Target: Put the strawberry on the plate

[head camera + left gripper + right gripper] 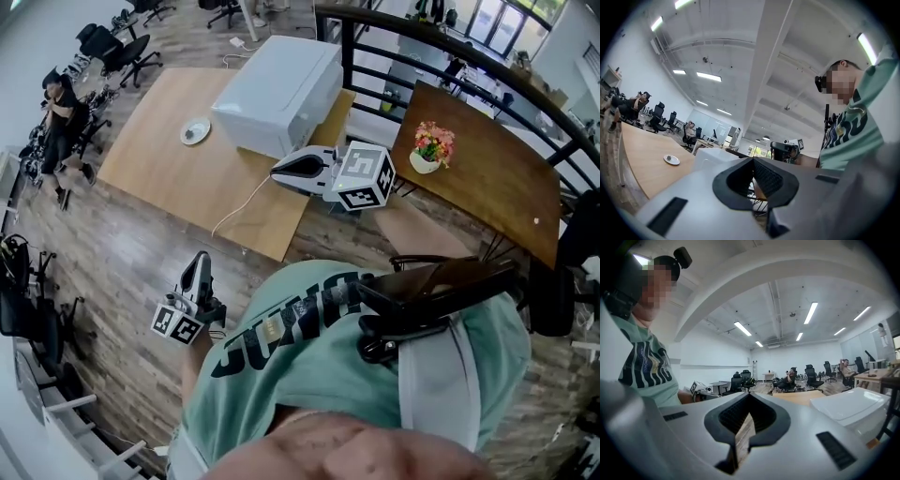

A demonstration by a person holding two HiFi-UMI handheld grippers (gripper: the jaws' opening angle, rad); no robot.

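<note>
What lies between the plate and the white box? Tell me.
Nothing but bare wooden tabletop. In the head view the plate sits left of the white box, apart from it.

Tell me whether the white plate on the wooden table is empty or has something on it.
Not empty: a small dark item lies on the plate, seen in the left gripper view; too small to identify.

— What's sitting on the light table (155, 155)?
— A plate (195, 131) is lying near a white box (281, 89) — a cable (246, 199) is trailing to the edge.
— The darker table (497, 187)?
— It's carrying a flowerpot (429, 150).
</note>
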